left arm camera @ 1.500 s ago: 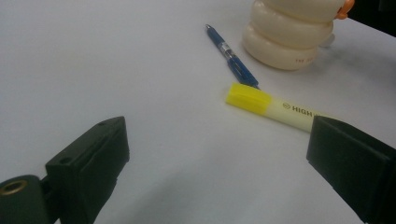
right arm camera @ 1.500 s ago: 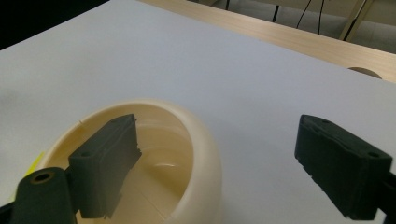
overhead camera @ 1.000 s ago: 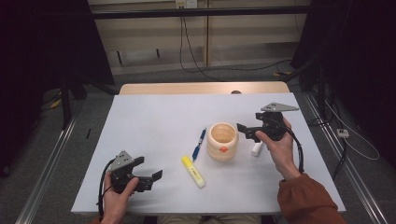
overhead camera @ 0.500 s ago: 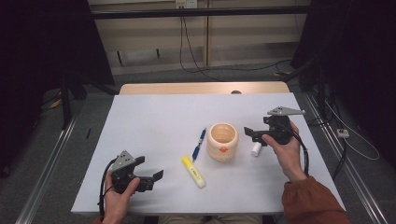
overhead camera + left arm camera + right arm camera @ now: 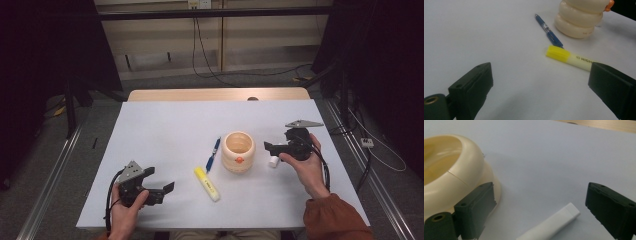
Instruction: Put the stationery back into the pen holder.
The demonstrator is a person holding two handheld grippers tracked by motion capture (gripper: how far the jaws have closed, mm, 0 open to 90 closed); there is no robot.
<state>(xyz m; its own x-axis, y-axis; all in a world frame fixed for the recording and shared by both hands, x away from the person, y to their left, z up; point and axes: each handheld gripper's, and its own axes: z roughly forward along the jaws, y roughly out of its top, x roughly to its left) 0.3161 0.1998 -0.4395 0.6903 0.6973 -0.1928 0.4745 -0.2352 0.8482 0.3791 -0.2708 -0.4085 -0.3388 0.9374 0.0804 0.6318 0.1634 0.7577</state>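
My right gripper (image 5: 539, 212) gaping over smooth white stick (image 5: 551, 225), beside ribbed cream pot (image 5: 451, 180); left gripper (image 5: 541, 87) gaping too.

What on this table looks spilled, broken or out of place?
Nothing stands out. The cream cup stands upright, and the blue pen, yellow marker and small white stick lie flat on the white table, loosely scattered around it. No spill or damage shows. Both tongs, left and right, are open.
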